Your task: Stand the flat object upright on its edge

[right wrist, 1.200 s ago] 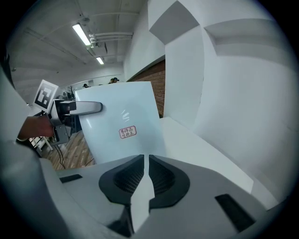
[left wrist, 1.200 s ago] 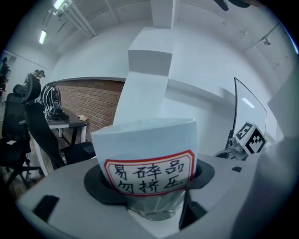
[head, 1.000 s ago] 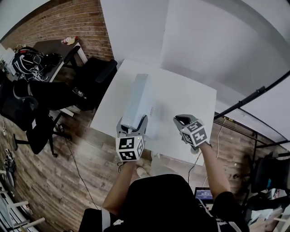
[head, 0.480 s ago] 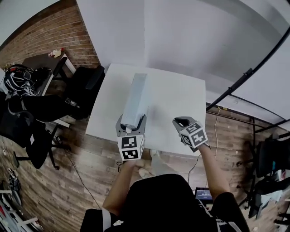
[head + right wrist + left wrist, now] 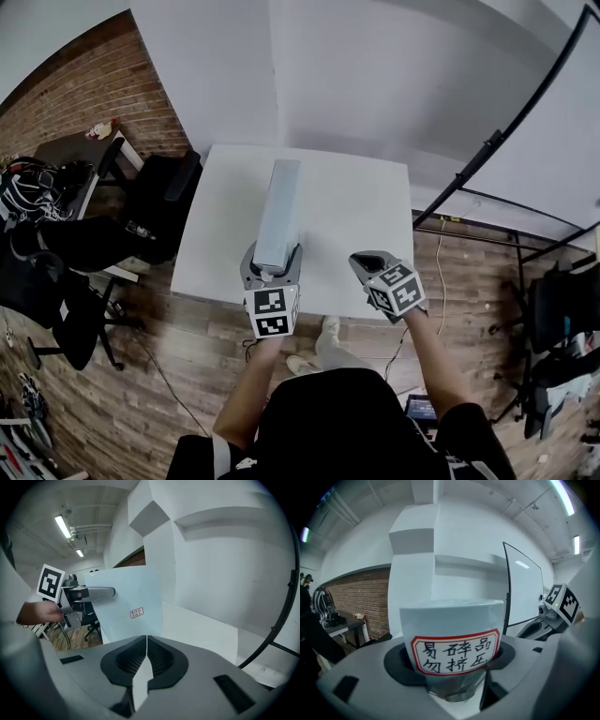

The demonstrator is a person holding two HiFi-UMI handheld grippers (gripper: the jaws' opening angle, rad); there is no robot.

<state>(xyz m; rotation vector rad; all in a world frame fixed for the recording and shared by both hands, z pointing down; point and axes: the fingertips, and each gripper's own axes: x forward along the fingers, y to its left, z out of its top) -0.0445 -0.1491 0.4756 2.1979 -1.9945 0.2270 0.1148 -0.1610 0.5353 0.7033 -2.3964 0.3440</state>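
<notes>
One upright-looking box (image 5: 283, 202) between left tongs (image 5: 274, 257)

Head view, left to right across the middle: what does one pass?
Black office chair → left gripper, jaws clamped on the flat box → right gripper, jaws shut → slanted black pole.

Bright, even light comes from ceiling strip lamps (image 5: 63, 527), seen high and to the left above the right gripper (image 5: 146, 644) and high and to the right above the left gripper (image 5: 452, 663). The white table (image 5: 366, 206) ahead of both looks nearly washed out, with only a faint shadow beside the flat box (image 5: 281, 206). All 3 views bow straight lines toward the edges; both gripper views go black in the corners. The jaws nearest each lens look soft.
</notes>
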